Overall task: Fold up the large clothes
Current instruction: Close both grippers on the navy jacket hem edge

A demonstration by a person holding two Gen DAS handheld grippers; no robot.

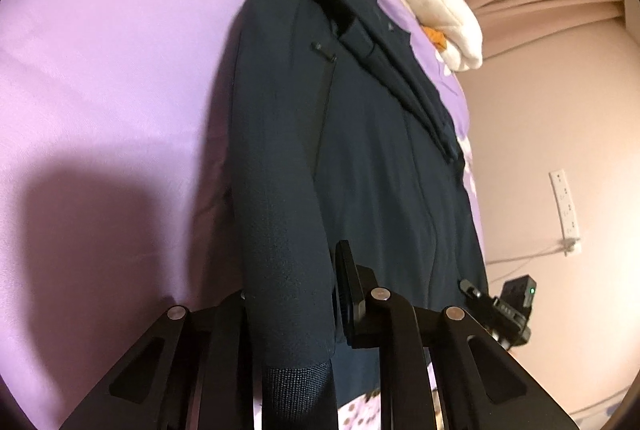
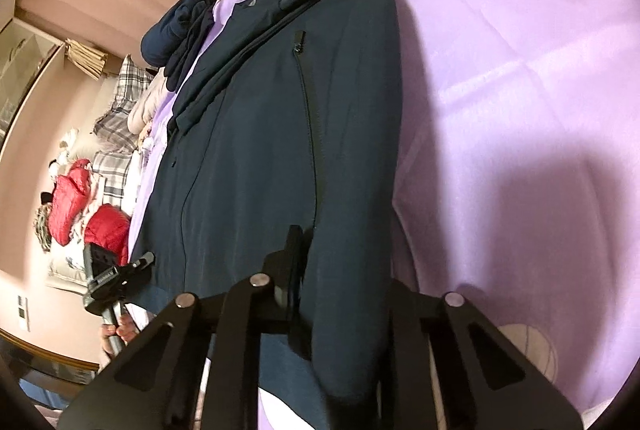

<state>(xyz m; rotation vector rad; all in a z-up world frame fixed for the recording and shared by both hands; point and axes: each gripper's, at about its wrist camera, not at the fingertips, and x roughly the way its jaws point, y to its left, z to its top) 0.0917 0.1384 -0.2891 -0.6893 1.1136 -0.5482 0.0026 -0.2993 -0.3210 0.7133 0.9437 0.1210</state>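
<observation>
Because it must be folded, the dark jacket lies spread flat on the bed, front side up, with its zip closed and the hood or collar part bunched at the far end; the bed sheet under it is purple with white flowers, and it gives a wide smooth surface for a large garment. Each sleeve lies along its own side of the body, and each one is taken near the cuff; the left hand-held gripper is pinching the left sleeve, whose ribbed cuff hangs between its fingers, and the right hand-held gripper is pressed on the right sleeve in the same way. I judge that this double hold at the bottom corners serves to pull the jacket straight, or to start folding the sleeves inward over the chest; which of the two, the pictures do not tell. Further away, other dark clothes lie piled near the bed's edge; a white and orange plush thing rests at the head of the bed; red clothes and a checked cloth are well apart, at the side of the room.
</observation>
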